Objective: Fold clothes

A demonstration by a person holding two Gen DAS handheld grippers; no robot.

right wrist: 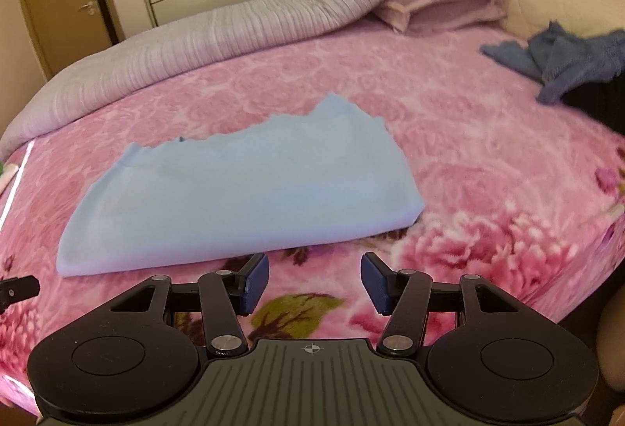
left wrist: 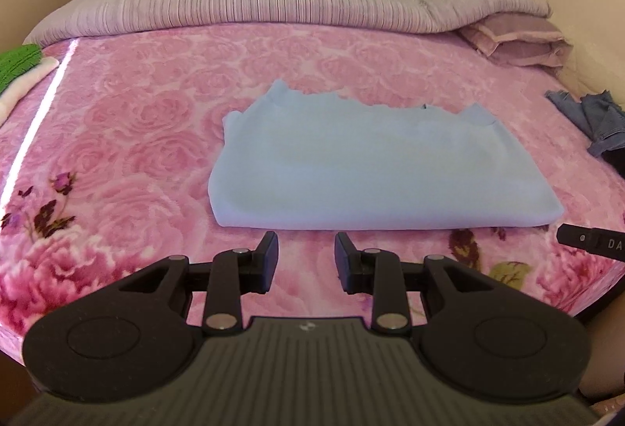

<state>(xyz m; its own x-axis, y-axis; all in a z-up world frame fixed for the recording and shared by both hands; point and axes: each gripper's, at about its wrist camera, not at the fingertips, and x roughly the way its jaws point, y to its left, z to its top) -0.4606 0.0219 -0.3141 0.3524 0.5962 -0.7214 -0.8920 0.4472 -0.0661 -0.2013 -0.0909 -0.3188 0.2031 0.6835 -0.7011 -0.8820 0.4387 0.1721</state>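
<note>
**Light blue garment lies folded on the bed; both grippers empty and open**

The light blue garment lies folded in a rough rectangle on the pink rose-patterned bed cover. Its near edge is a smooth, straight fold; its far edge is uneven, with raised points at both far corners. The surface is flat with slight creases.

The left gripper hangs just short of the garment's near fold, towards its left half. Its fingers stand apart with only bed cover between them; they hold nothing and do not touch the cloth.

The right gripper hangs just short of the same near fold, beside the garment's right corner. Its fingers are likewise spread and empty, with blue pads facing inward, clear of the cloth. In the left wrist view the tip of the right gripper shows at the frame's right edge, beside the garment's near right corner; in the right wrist view a tip of the left gripper shows at the left edge, just beside the garment's near left corner.

Beyond the garment's far edge a striped lilac quilt is rolled along the far side of the bed. Right of the garment and beyond it, a folded mauve blanket sits beside the quilt. A crumpled grey-blue denim item lies well to the right of the garment near the bed's edge. Far to the garment's left, a green cloth and a white item lie at the bed's edge
</note>
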